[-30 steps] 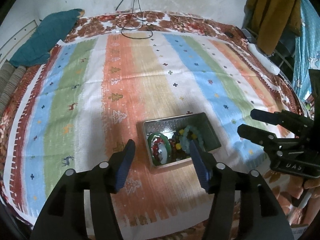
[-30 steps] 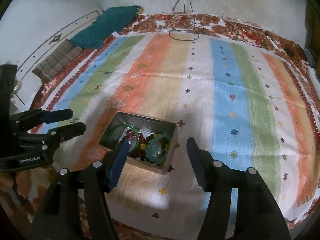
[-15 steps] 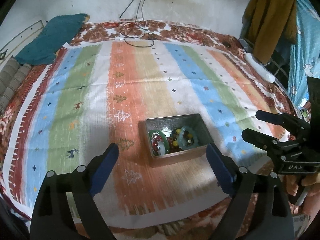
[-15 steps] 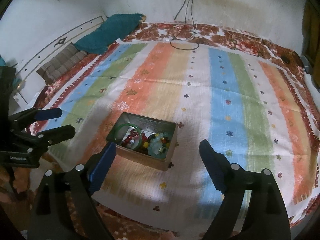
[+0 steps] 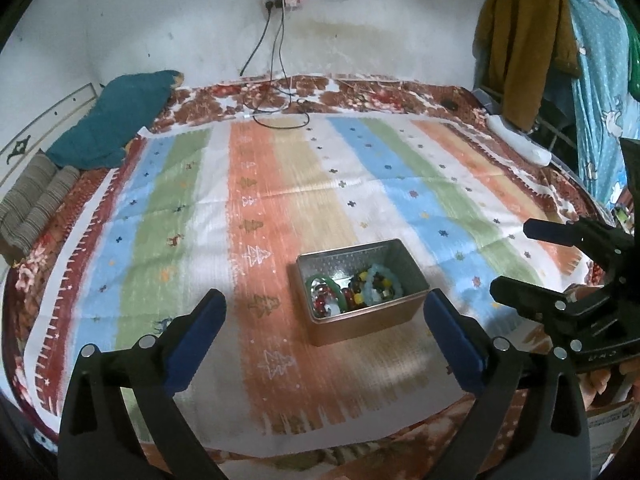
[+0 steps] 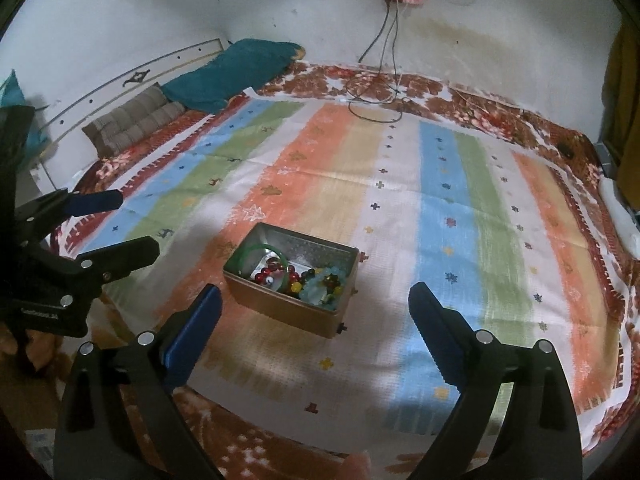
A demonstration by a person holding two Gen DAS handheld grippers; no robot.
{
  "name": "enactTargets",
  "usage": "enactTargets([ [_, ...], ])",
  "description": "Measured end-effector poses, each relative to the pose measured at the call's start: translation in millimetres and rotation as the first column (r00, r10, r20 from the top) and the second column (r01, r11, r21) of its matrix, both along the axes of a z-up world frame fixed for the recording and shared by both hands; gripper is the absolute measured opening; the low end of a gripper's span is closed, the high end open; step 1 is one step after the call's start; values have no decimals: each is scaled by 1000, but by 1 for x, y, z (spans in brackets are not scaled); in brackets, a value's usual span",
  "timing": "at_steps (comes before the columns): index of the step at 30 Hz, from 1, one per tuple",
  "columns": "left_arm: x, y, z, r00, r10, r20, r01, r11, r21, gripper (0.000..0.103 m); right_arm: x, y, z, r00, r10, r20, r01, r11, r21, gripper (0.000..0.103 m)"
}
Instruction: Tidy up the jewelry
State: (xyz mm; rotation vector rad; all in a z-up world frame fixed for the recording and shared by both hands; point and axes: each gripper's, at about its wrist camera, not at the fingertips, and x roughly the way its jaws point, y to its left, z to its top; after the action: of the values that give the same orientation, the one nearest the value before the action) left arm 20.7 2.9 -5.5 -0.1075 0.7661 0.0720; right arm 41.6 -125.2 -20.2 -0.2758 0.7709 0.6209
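A metal tin (image 5: pixel 394 314) (image 6: pixel 280 308) sits open on the striped cloth near its front edge. It holds a green bangle (image 5: pixel 320 282) (image 6: pixel 256 250), red beads (image 6: pixel 272 276), a pale blue bead bracelet (image 5: pixel 376 280) (image 6: pixel 320 286) and yellow and dark beads. My left gripper (image 5: pixel 324 306) is open and empty, held back from the tin; it also shows in the right wrist view (image 6: pixel 114 222). My right gripper (image 6: pixel 314 302) is open and empty, also back from the tin; it also shows in the left wrist view (image 5: pixel 520 260).
The striped cloth (image 5: pixel 280 184) (image 6: pixel 440 200) covers a bed. A teal pillow (image 5: pixel 116 116) (image 6: pixel 236 68) and a brown striped cushion (image 6: pixel 132 124) lie at the far left. Black cables (image 5: pixel 276 108) run from a wall socket. Clothes (image 5: pixel 516 40) hang at the right.
Both grippers have opened wider and pulled back and up from the tin. The tin and its jewelry have not moved.
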Motion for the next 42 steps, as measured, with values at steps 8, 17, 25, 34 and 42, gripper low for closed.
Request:
enactTargets([
  [8,-1,-3,-1,1000,10,10,-10,1000,12,97,-3,-8,5,999,-23,23,22,998,51,96],
  [17,-9,-4,4,998,1,65,-3,1000,26,97,-4,-11,7,999,-31,34,29,997,78,97],
  [25,-11,-8,7,996,0,89,-4,999,53,97,-7,-15,10,998,-33,55,27,994,106,97],
  [34,-12,-7,9,995,4,97,-8,999,41,97,-9,-16,10,997,-38,65,30,993,110,97],
  [42,-12,-7,10,995,5,97,-10,999,43,97,-11,-14,10,997,-34,71,26,994,108,97],
])
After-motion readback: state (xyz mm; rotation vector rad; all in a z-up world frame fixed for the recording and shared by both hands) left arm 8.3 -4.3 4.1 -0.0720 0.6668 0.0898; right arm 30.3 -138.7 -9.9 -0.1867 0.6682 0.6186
